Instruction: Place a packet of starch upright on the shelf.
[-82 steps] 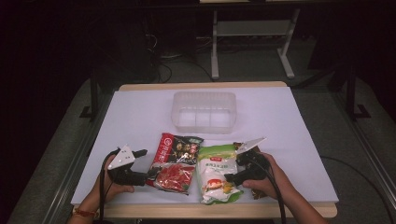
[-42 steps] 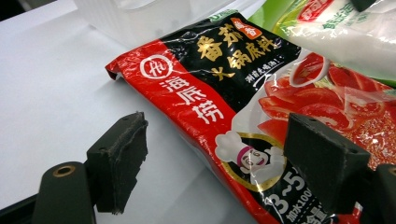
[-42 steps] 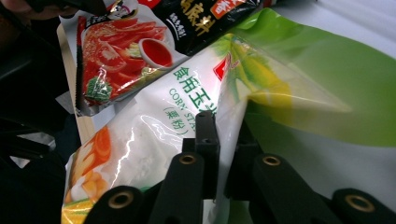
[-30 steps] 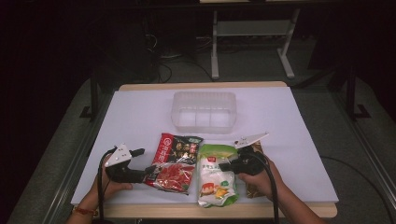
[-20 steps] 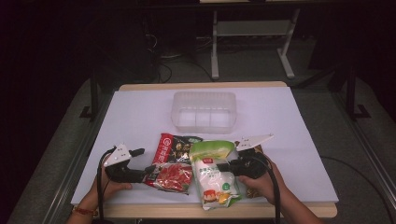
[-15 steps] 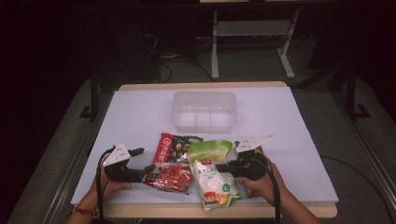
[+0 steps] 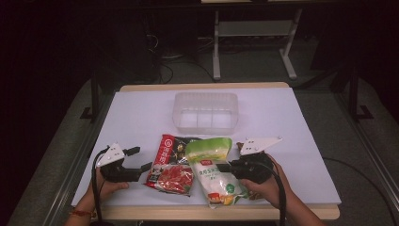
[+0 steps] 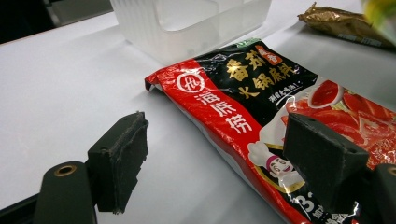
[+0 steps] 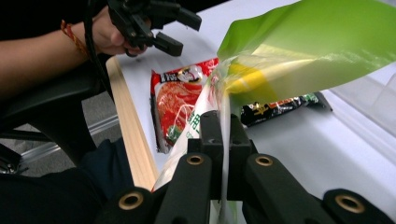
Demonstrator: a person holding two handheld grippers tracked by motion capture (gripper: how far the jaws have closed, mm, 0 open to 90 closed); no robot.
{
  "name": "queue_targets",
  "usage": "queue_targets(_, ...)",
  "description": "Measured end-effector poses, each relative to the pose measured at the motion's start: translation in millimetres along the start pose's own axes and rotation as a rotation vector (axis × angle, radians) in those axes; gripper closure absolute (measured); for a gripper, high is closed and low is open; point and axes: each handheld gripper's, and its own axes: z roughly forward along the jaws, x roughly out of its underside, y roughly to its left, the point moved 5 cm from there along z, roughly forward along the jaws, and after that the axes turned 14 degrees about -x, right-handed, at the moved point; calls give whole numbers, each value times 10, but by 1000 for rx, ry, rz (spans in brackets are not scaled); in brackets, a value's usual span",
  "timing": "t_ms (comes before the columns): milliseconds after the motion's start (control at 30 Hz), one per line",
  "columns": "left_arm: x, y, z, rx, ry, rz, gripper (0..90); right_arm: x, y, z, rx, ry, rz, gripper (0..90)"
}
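Observation:
A green and white snack bag (image 7: pixel 214 170) hangs tilted just above the table's front edge. My right gripper (image 7: pixel 226 167) is shut on that bag's edge, and the bag (image 9: pixel 289 51) rises between the pressed jaws of my right gripper (image 9: pixel 223 130). A red and black soup-base packet (image 7: pixel 171 165) lies flat to its left. My left gripper (image 7: pixel 139 162) stands open beside the packet's left edge. In the left gripper view the packet (image 8: pixel 261 107) lies under and past the right jaw, with bare table between the jaws of my left gripper (image 8: pixel 219 154).
A clear plastic bin (image 7: pixel 205 111) stands behind the packets at mid-table. A gold foil packet (image 8: pixel 343 23) lies beyond the red one. The white table top (image 7: pixel 136 117) has a wooden front edge (image 7: pixel 216 213). Dark floor and a desk frame lie behind.
My right gripper has lifted the green and white bag off the table and swung it upright to the left. The left gripper has stayed where it was.

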Motion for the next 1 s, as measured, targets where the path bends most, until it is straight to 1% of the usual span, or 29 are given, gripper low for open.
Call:
queue_targets(67,0,4,1,-2,0,1,210,-17,8,-12,14,5,-16,899)
queue_targets(300,10,16,17,0,3,-10,208,-77,22,-31,19,-5,-31,899)
queue_targets(333,11,17,18,1,4,-12,207,-114,47,-56,15,-15,-43,899)
queue_targets(367,12,20,19,2,2,-16,208,-135,59,-73,22,-22,-49,899)
queue_targets(500,11,23,18,1,1,-19,208,-187,73,-139,34,-43,-57,899)
queue_targets(533,10,24,17,0,1,-20,207,-207,71,-165,44,-49,-62,899)
queue_targets(567,9,25,17,-3,1,-18,208,-232,56,-192,65,-51,-72,899)
queue_targets(600,9,25,18,-2,1,-20,208,-232,56,-192,65,-51,-72,899)
queue_targets(733,11,17,25,0,1,-23,207,-260,-3,-184,96,-43,-77,899)
queue_targets(800,16,21,28,-1,4,-16,207,-263,-15,-169,99,-41,-74,899)
queue_targets(867,19,21,29,-1,6,-17,208,-272,-49,-136,113,-29,-79,899)
queue_targets(1000,22,30,26,-2,5,-23,208,-316,-130,-107,135,-34,-78,898)
